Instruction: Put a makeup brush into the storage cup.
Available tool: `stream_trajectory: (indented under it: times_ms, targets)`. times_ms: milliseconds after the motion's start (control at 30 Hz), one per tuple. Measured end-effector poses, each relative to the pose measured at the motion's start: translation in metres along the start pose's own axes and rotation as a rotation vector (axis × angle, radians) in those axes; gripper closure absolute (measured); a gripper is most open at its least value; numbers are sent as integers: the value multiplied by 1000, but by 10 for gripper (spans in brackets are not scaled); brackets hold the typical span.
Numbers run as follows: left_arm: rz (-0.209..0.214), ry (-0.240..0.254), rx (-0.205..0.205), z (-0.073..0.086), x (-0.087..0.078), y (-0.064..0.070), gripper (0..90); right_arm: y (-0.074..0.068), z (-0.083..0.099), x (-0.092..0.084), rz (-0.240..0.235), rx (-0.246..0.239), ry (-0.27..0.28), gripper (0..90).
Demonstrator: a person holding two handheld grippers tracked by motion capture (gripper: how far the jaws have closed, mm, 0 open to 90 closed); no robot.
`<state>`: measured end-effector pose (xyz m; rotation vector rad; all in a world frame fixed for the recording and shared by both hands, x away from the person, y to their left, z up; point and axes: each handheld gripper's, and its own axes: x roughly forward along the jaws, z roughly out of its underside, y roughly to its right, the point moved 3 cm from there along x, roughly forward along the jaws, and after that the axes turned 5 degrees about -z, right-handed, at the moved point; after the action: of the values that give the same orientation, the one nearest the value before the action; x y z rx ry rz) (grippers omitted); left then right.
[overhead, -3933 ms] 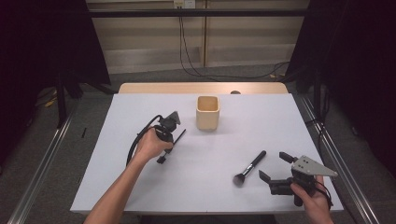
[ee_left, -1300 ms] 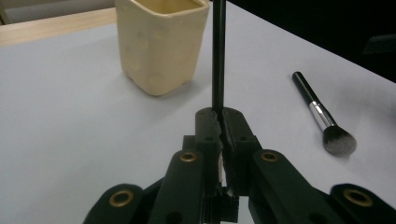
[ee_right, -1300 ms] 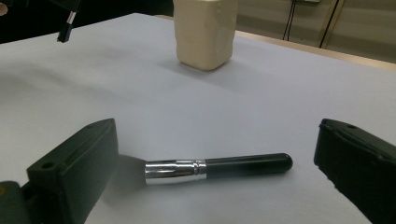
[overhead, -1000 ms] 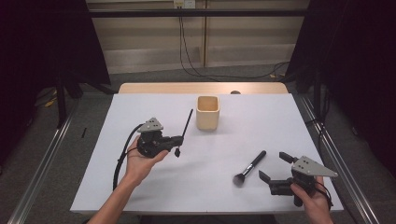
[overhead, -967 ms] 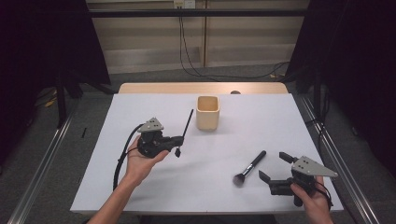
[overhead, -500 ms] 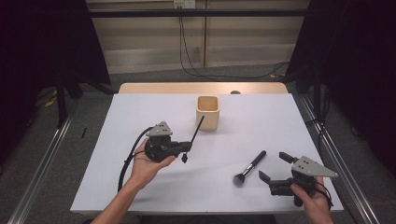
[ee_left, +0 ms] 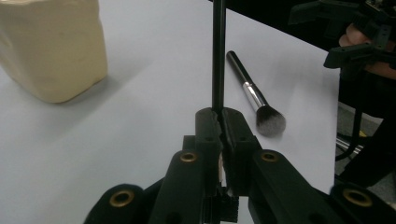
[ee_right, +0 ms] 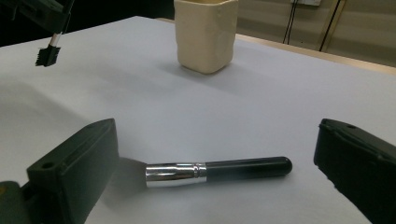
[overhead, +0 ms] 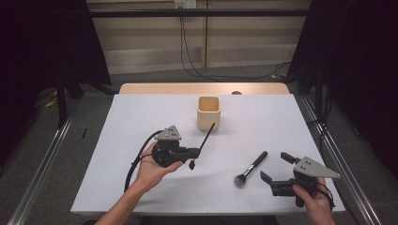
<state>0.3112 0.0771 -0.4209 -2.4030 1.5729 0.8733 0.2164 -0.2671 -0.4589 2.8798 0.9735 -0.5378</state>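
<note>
The left tool (overhead: 190, 152) is pinching a thin black brush (overhead: 205, 137) low on its handle, just above the small bristle head, and the long stem sticks out ahead of the jaws, its tip close by the cream cup (overhead: 209, 112). The jaws are pressed tight on it in the left gripper view, stem (ee_left: 218, 56) running straight up from between them.

Here is the danger: the grip sits at one end, so the free length can swing or pivot if the tip knocks the cup's rim. A nudge against that light-looking cup could also tip or slide it. The stem has to turn upright over the opening before it goes in, and a narrow handle between flat pads may twist as the wrist rolls.

The right tool (overhead: 272, 174) is spread wide, holding nothing, with the thicker powder brush (overhead: 251, 168) lying on the tabletop (overhead: 117, 140) just ahead of it, between its jaws in the right gripper view (ee_right: 219, 170).

Room looks generous. Bare white surface lies on every side of the left tool, the cup stands alone ahead, and the right tool sits well apart, near the tabletop's near edge. The two hands should not cross.
</note>
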Motion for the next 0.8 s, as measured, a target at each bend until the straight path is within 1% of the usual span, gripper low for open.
stream_trajectory:
  times_ms: [33,67,133,167,233,267,333,367,433,467,500,533,667,733,800]
  targets:
    - [6,-1,0,0,0,0,862,0,0,0,0,0,1,0]
    - [12,4,-14,-2,0,1,862,1,0,0,0,2,5,0]
    - [14,9,-15,-3,-1,1,862,1,0,0,-1,2,6,0]
    - [21,19,-17,-6,-4,2,862,0,-1,1,-3,5,5,0]
    - [27,18,-13,-8,-5,4,862,0,-1,1,-7,5,6,0]
    - [40,8,-6,-9,-6,6,862,-2,-1,2,-15,2,1,0]
    - [45,1,-2,-9,-5,8,863,-4,-1,4,-24,-2,3,0]
    - [51,-20,6,-10,-4,10,862,-5,-2,5,-27,-6,2,0]
    - [59,-24,8,-10,-3,10,862,-6,-3,6,-32,-11,2,0]
    - [71,-34,6,-12,-2,11,863,-8,-6,8,-44,-16,8,0]
    - [71,-34,6,-12,-2,11,862,-8,-6,8,-44,-16,8,0]
    - [79,-46,14,-13,-1,12,862,-9,-9,10,-50,-19,12,0]
    - [90,-53,16,-14,0,14,862,-11,-14,13,-65,-26,14,0]
    - [96,-70,23,-14,0,15,862,-14,-18,15,-78,-35,21,0]
    - [92,-81,31,-14,1,16,863,-15,-19,16,-86,-38,21,0]
